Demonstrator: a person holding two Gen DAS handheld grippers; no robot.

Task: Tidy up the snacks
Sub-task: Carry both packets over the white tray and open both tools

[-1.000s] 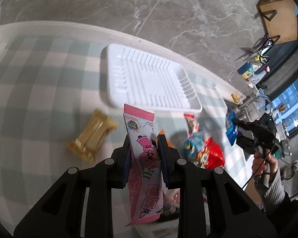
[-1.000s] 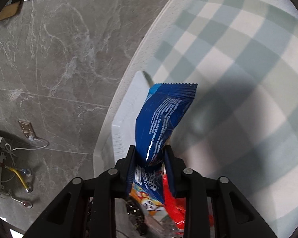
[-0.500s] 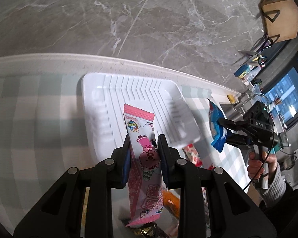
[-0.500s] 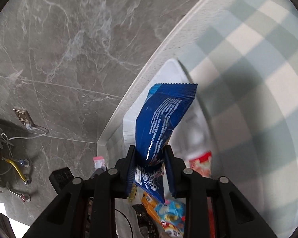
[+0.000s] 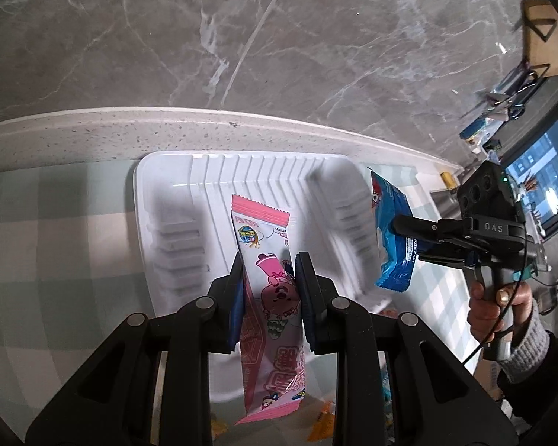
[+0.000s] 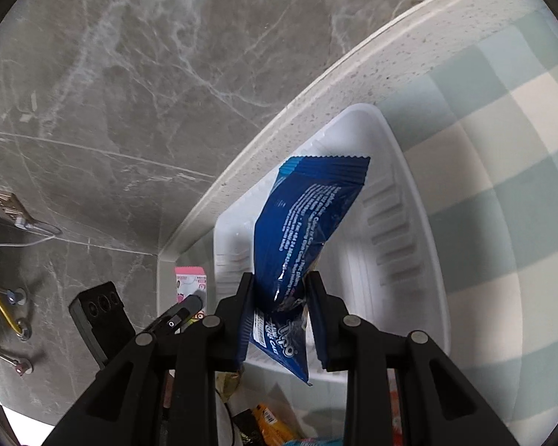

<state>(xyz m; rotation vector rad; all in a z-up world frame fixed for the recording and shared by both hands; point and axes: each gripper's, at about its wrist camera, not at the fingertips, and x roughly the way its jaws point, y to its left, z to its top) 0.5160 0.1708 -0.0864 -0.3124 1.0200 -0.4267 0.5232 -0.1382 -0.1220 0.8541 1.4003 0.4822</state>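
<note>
Left to right: the checked tabletop (image 5: 55, 230) carries a white ribbed tray (image 5: 167, 186) set against its far edge, beyond which lies grey marble floor (image 5: 241, 37). Above the tray's middle the left claw (image 5: 269, 278) is clenched on a pink snack packet (image 5: 268, 260), held upright with its crimped top end pointing forward over the ribbed tray floor; the packet's lower end hangs free below the fingers. Further right, the right claw (image 5: 401, 238), carried by the person's right hand (image 5: 498, 308), grasps a blue snack packet (image 5: 390, 230) just past the tray's right rim in the left wrist view. In the right wrist view the same blue snack packet (image 6: 308, 230) projects forward between the right claw (image 6: 281, 304) fingers and over the tray (image 6: 420, 245), while the pink packet shows at lower left. The visible tray floor holds nothing, so no snack appears to be deposited yet. Judged progress: early, with two packets lifted and positioned at the tray but neither released. Remaining: lowering and releasing both packets, then collecting the loose snacks (image 6: 271, 423) partly visible at the near edge of both views, an orange wrapper among them; their count cannot be told.
</note>
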